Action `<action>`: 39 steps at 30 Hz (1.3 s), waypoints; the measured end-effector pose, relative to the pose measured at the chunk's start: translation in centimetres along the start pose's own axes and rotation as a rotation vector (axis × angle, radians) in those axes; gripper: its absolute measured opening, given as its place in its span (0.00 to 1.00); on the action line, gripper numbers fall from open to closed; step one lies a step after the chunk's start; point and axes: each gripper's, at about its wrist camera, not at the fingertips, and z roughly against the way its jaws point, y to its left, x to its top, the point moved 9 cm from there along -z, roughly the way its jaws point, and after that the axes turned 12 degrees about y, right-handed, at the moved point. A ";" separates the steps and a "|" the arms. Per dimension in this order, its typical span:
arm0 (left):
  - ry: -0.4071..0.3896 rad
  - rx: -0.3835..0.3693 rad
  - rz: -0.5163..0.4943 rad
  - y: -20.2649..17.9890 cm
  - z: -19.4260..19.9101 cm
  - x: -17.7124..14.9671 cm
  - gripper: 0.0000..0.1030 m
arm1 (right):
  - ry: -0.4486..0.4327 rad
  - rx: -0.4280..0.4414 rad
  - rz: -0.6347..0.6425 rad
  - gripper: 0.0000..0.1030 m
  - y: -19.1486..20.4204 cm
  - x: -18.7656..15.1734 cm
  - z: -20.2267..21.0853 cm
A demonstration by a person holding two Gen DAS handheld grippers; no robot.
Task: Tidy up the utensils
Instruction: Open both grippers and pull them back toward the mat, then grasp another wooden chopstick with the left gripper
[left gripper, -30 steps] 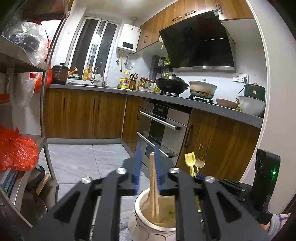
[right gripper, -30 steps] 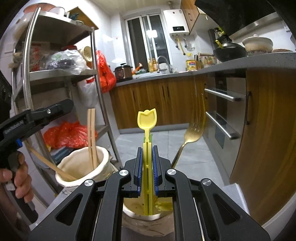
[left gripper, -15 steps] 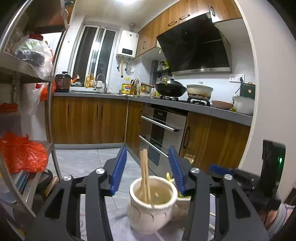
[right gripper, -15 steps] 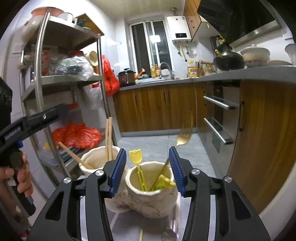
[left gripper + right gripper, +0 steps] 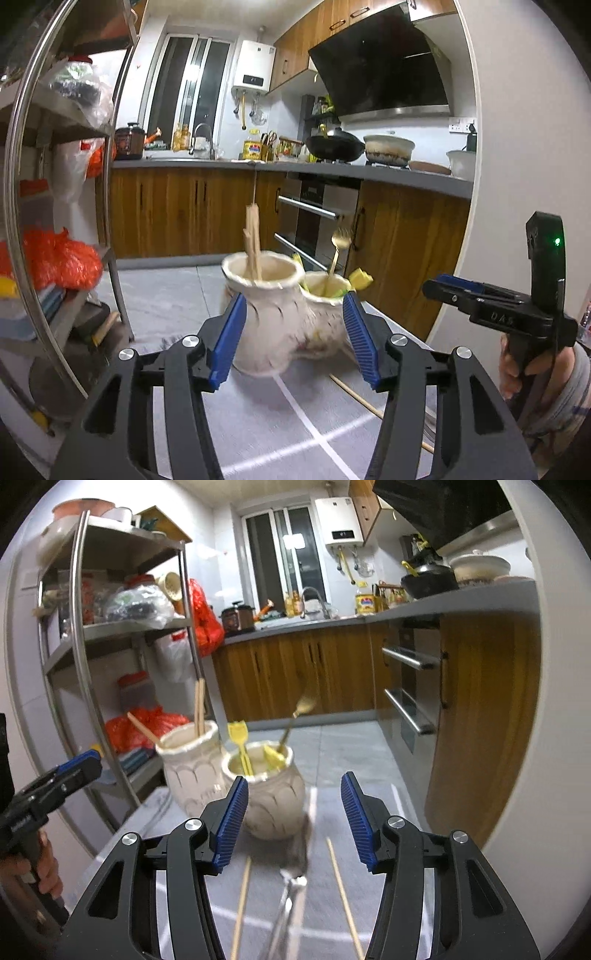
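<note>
Two cream ceramic jars stand side by side on a grey mat. The taller jar (image 5: pixel 264 314) (image 5: pixel 192 768) holds wooden chopsticks (image 5: pixel 253 243) (image 5: pixel 199 709). The shorter jar (image 5: pixel 273 794) (image 5: pixel 325 317) holds a gold fork (image 5: pixel 304 709) (image 5: pixel 340 243) and yellow plastic utensils (image 5: pixel 240 744). My left gripper (image 5: pixel 295 332) is open and empty, just short of the jars. My right gripper (image 5: pixel 293 816) is open and empty, behind the shorter jar. Two loose chopsticks (image 5: pixel 341 893) (image 5: pixel 242 904) and a metal utensil (image 5: pixel 290 897) lie on the mat under the right gripper.
A steel shelf rack (image 5: pixel 122 635) (image 5: pixel 55 184) with bags stands at the left. Wooden cabinets and an oven (image 5: pixel 314 221) run along the far and right side. The grey mat (image 5: pixel 277 424) has white lines. A loose chopstick (image 5: pixel 369 400) lies to the right of the jars.
Both grippers opened, letting go of the chopsticks and the yellow utensil into their jars, and drew back from the jars, which now look smaller and farther off.
</note>
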 end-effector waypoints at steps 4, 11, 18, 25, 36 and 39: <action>0.033 0.009 0.001 -1.1 -1.1 -1.7 0.61 | 0.007 -0.016 -0.008 0.63 -1.0 -1.2 0.7; -0.003 0.033 -0.037 -3.0 -1.2 -2.8 0.95 | -0.015 -0.038 0.008 0.94 -1.9 -1.6 1.4; 0.052 0.068 -0.065 -3.7 -2.2 -3.7 0.95 | 0.056 -0.093 0.087 0.95 -1.7 -2.5 0.1; 0.120 0.074 -0.045 -3.4 -3.0 -4.5 0.95 | 0.092 -0.140 0.130 0.95 -2.2 -3.5 -0.5; 0.279 0.118 0.003 -3.6 -5.8 -5.9 0.95 | 0.173 -0.151 0.105 0.95 -4.6 -4.6 -2.0; 0.332 0.138 -0.018 -4.5 -7.1 -6.5 0.95 | 0.203 -0.159 0.101 0.95 -5.5 -5.0 -2.4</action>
